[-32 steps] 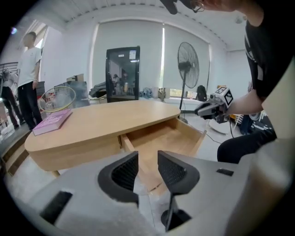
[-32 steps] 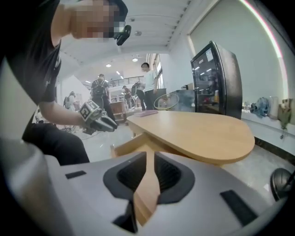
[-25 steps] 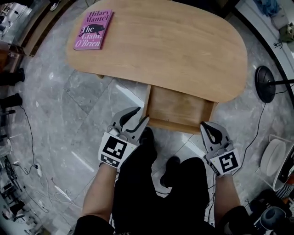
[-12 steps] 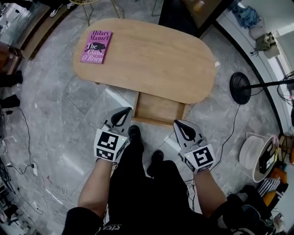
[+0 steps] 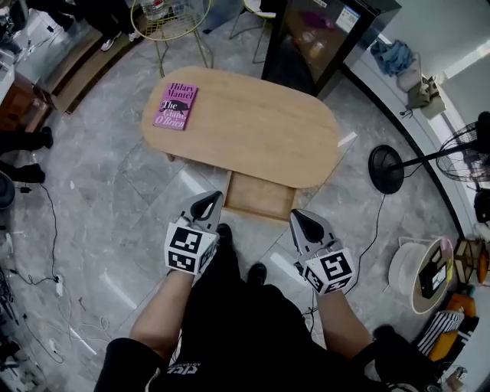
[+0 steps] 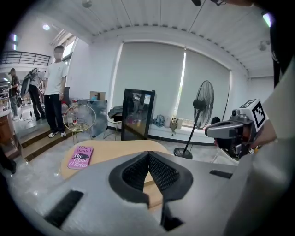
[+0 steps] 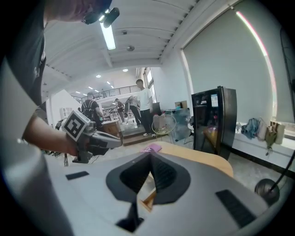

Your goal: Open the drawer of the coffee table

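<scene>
The oval wooden coffee table [image 5: 253,130] stands on the marble floor, and its drawer [image 5: 260,197] is pulled out toward me, showing a bare wooden bottom. My left gripper [image 5: 210,202] is shut and empty, held in the air near the drawer's left front corner. My right gripper [image 5: 305,222] is shut and empty too, near the drawer's right front corner. Neither touches the drawer. In the left gripper view the jaws [image 6: 148,156] meet above the table [image 6: 115,148]. The right gripper view shows the shut jaws [image 7: 150,157] with a drawer corner [image 7: 148,199] below them.
A pink book [image 5: 176,106] lies on the table's far left end. Behind the table stand a black glass-door cabinet [image 5: 321,38] and a wire stool [image 5: 170,19]. A standing fan's base [image 5: 387,168] and a white basket [image 5: 417,276] are at right. Cables trail over the floor at left.
The left gripper's jaws went from open to shut. Both grippers rose away from the drawer front, and the table and drawer look smaller and farther below.
</scene>
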The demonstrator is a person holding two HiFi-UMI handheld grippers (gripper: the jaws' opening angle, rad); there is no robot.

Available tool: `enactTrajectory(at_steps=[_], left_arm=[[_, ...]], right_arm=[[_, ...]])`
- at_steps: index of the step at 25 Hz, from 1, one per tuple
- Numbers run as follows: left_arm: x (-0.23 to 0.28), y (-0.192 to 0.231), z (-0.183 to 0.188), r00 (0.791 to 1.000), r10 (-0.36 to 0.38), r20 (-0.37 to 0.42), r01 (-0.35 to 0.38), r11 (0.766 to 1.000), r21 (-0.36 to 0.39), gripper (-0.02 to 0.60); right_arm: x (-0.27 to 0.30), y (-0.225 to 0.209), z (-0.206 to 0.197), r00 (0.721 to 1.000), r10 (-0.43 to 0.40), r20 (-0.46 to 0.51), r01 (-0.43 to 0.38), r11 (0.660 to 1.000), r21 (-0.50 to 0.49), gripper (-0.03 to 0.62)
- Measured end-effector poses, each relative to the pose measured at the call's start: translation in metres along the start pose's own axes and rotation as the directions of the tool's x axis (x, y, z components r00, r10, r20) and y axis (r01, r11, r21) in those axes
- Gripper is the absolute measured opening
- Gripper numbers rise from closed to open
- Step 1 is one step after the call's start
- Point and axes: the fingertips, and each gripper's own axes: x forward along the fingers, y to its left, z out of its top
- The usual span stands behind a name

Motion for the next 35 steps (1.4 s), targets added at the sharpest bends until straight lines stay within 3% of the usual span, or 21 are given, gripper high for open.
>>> enactTrajectory(at_steps=[9,20,27,35], left_arm=[[-0.039,-0.069,0.040,0.998,-0.033,0.056,0.031,0.999,0.031,0.009],[-0.119,-0.124,0.055,0.984,0.093,0.154,-0.101,0.994,0.046,0.009],[-0.172,-0.138,0.058,0.965,0.158,0.207,-0.162,0.987,-0.001,0.009],[-0.202,-0.129,0.058,0.967,0.147,0.207,-0.155,0.988,0.021,0.009]], right_arm=[[-0.070,-0.001,0.024,0.994,-0.051,0.101,0.048,0.998,0.035,0.005],[-0.178,0.004,0.006,0.982,-0.085,0.169,0.081,0.996,0.027,0.005],[-0.219,0.020,0.023,0.977,-0.068,0.202,0.079,0.996,-0.049,0.005],[-0.210,0.064,0.051,0.966,-0.036,0.255,0.048,0.998,-0.043,0.005]])
